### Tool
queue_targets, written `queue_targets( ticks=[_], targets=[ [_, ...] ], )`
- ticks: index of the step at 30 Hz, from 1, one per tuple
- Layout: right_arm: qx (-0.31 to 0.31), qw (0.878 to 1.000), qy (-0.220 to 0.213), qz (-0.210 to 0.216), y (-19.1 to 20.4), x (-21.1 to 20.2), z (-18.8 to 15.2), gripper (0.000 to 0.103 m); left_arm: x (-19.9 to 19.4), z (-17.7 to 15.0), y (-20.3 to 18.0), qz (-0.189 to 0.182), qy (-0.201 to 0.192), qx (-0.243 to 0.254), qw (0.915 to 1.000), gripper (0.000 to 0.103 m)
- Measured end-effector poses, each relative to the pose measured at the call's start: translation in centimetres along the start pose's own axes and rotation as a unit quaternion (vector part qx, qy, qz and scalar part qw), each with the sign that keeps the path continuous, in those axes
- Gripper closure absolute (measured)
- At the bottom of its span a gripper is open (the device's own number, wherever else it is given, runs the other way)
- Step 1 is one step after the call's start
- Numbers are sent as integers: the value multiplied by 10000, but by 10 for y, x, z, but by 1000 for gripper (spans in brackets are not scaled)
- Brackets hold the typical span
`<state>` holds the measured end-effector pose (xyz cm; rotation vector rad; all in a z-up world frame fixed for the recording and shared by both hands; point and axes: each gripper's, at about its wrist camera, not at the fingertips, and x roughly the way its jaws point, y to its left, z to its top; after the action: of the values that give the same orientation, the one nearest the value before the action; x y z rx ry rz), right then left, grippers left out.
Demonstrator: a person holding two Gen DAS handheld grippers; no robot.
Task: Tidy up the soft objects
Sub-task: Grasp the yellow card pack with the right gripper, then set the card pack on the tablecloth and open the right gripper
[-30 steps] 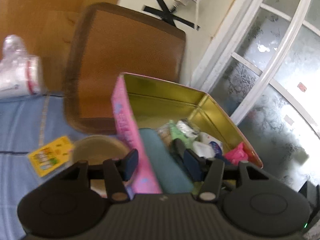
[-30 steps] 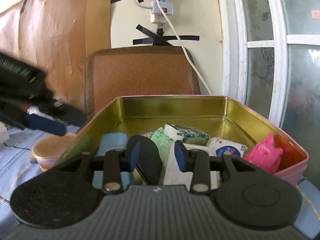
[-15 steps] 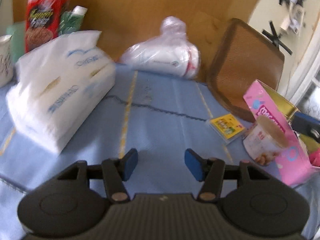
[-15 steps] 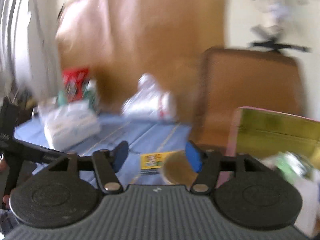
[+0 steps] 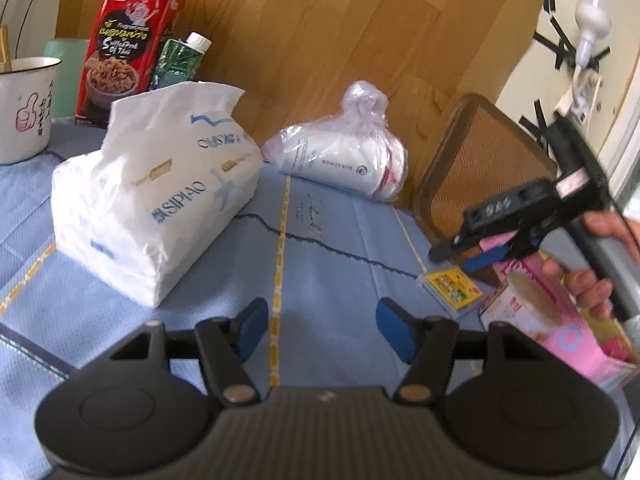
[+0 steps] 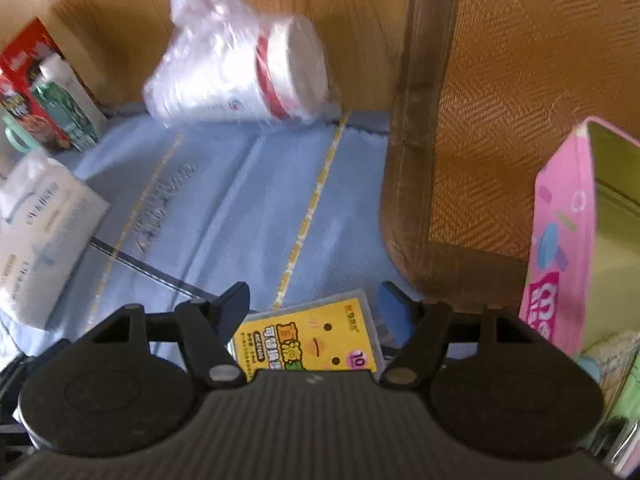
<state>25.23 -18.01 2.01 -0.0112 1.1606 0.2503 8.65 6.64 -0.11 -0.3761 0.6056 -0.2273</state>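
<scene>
Blue cloth [image 5: 328, 280] covers the table. On it lies a white tissue pack [image 5: 156, 200], and behind it a bag of paper cups [image 5: 344, 160] on its side. The left gripper [image 5: 320, 320] hangs over bare cloth, its jaws opening with nothing between them. The right gripper [image 6: 312, 304] points down over a yellow packet [image 6: 308, 340], released, not touching it. A pink tin [image 6: 568, 248] stands just beside the packet, with soft items inside.
</scene>
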Motion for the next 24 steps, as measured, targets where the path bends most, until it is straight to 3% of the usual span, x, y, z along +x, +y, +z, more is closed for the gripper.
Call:
queue_targets(
  ticks=[3,7,10,13,15,19,21,24],
  targets=[
    [-46,9999,151,28,5,10,-1,26,-1,2,6,-39,-46,-157,9999,39],
    [-12,9991,165,392,17,4,-11,25,-3,4,17,-74,-96,-452,9989,39],
    [-355,9950,223,910,44,-4,-35,26,-6,6,28,-55,-174,-735,9971,39],
    [-1101,9841,196,1377,75,-14,-72,26,-7,6,37,-93,-183,-949,9953,39],
    [-1557,9757,-101,1538,87,-29,-97,26,-6,6,36,-108,-152,-933,9955,39],
    [-2231,9597,-1193,1219,92,-57,-142,18,-5,6,29,-105,-125,-729,9972,39],
    [-2591,9499,-1448,983,92,-56,-153,17,-5,5,29,-92,-65,-747,9971,39],
    [-2990,9371,-1496,1005,92,-45,-156,16,-13,1,34,-112,1,-915,9957,39]
  ],
)
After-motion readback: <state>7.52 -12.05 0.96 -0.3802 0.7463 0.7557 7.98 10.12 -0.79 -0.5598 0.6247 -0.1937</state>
